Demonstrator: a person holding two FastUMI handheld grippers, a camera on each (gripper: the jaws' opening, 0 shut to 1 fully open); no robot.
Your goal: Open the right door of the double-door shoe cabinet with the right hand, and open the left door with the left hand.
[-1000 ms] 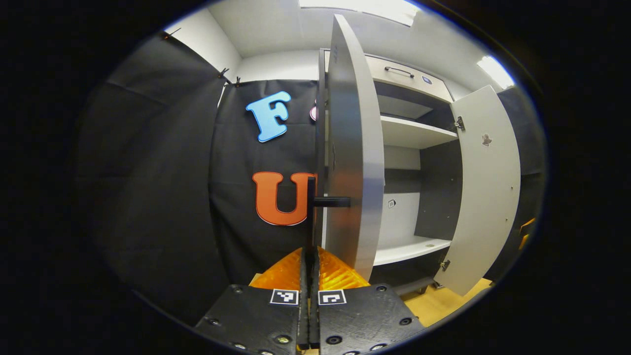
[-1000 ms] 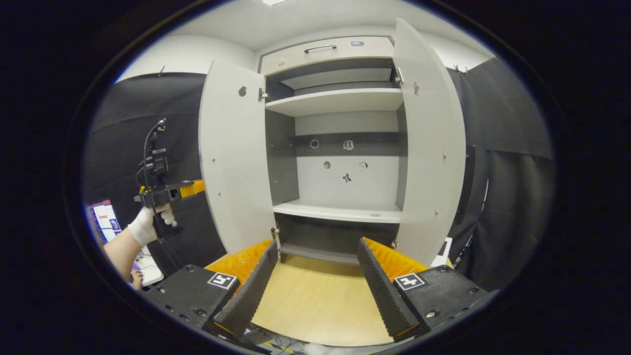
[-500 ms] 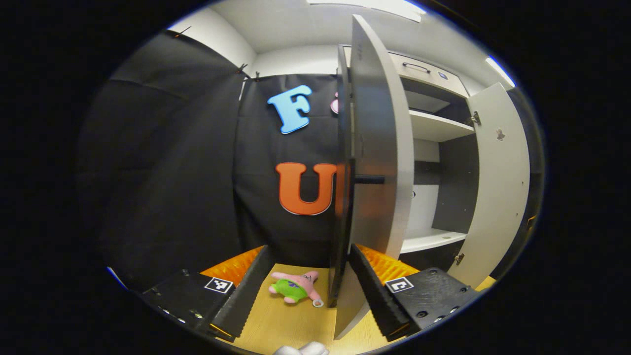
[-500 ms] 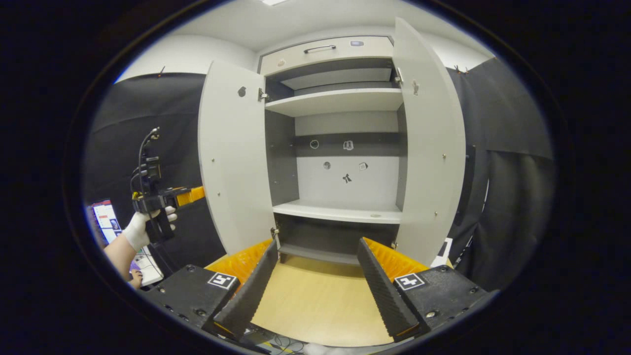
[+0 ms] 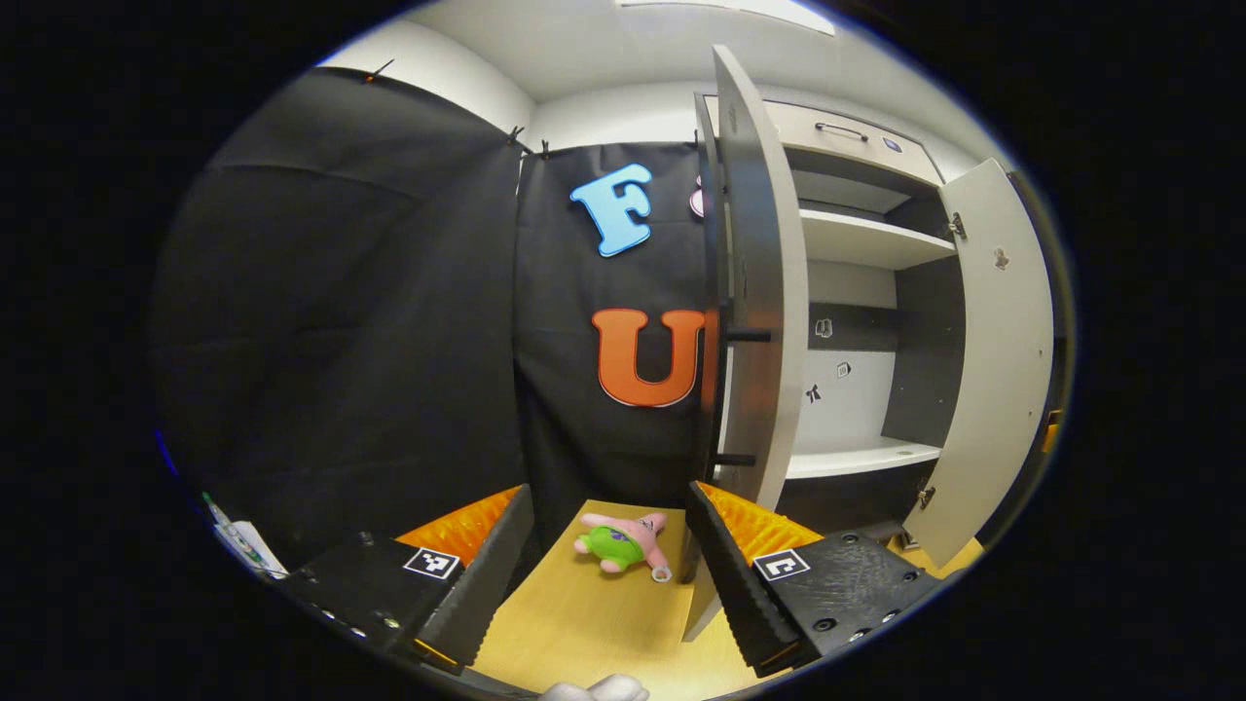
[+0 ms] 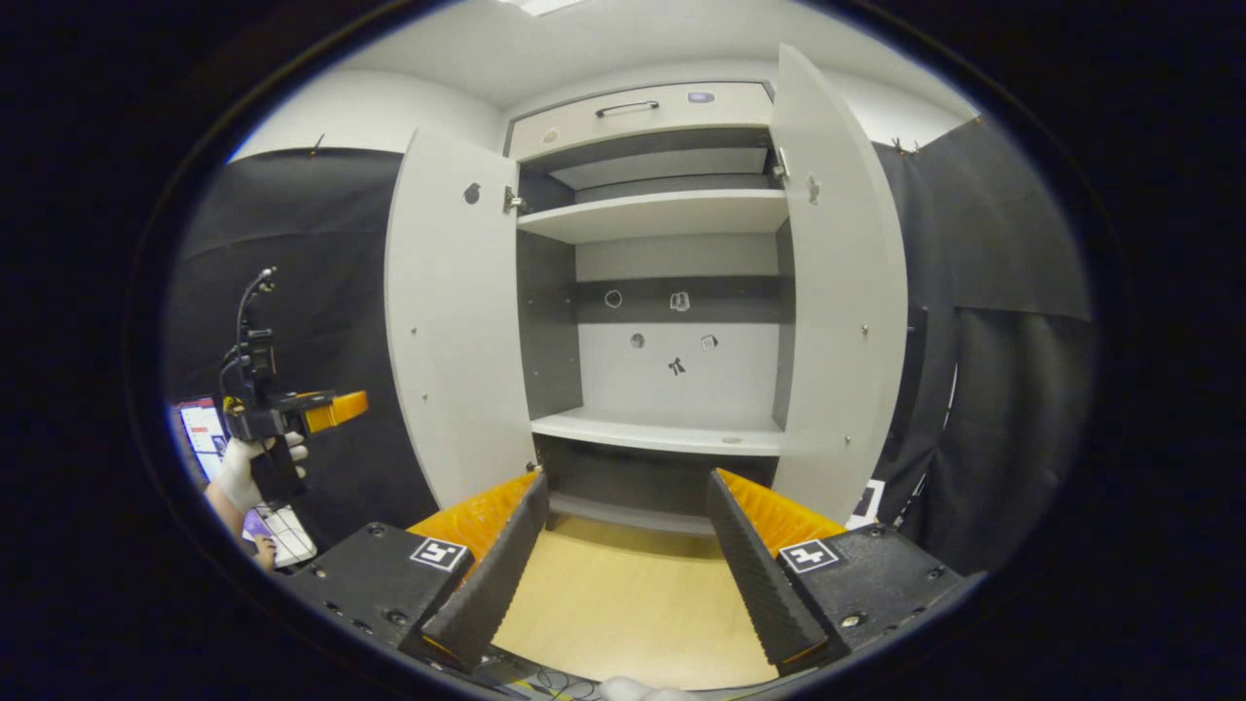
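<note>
1. Both doors stand wide: left door (image 6: 453, 321) and right door (image 6: 837, 292) swung clear of the cabinet (image 6: 672, 214), its shelves bare.
2. Your left gripper (image 5: 608, 574) has its fingers apart, holding nothing, just off the left door's edge and handle (image 5: 748, 336).
3. Your right gripper (image 6: 623, 560) faces the cabinet, fingers apart, empty.
4. Judged: the task looks complete; only pulling clear is left.
5. A plush toy (image 5: 623, 540) lies on the floor.
</note>
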